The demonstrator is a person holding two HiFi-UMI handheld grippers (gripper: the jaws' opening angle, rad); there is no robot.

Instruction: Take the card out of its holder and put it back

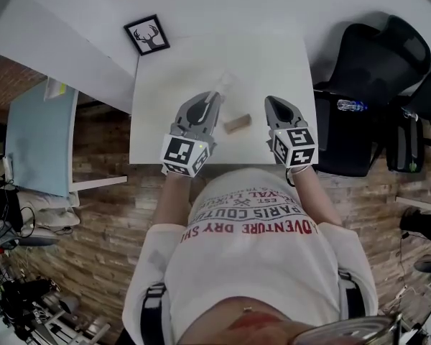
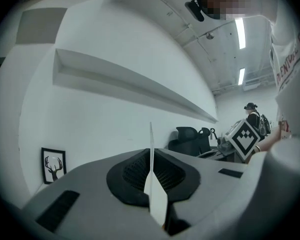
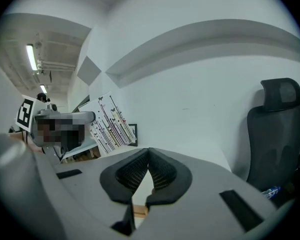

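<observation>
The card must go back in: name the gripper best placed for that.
Left. The left gripper is shut on the card, near the holder on the table; the right gripper is shut, empty.

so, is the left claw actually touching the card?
Touching. The left gripper view shows the card edge-on, pinched between the closed jaws of the left claw.

The card [image 2: 157, 198] looks like thin, smooth white paper; its holder [image 1: 237, 123] is pale bare wood; the worktop [image 1: 165, 113] is matt white; the floor [image 1: 93, 225] is wood planks.
</observation>
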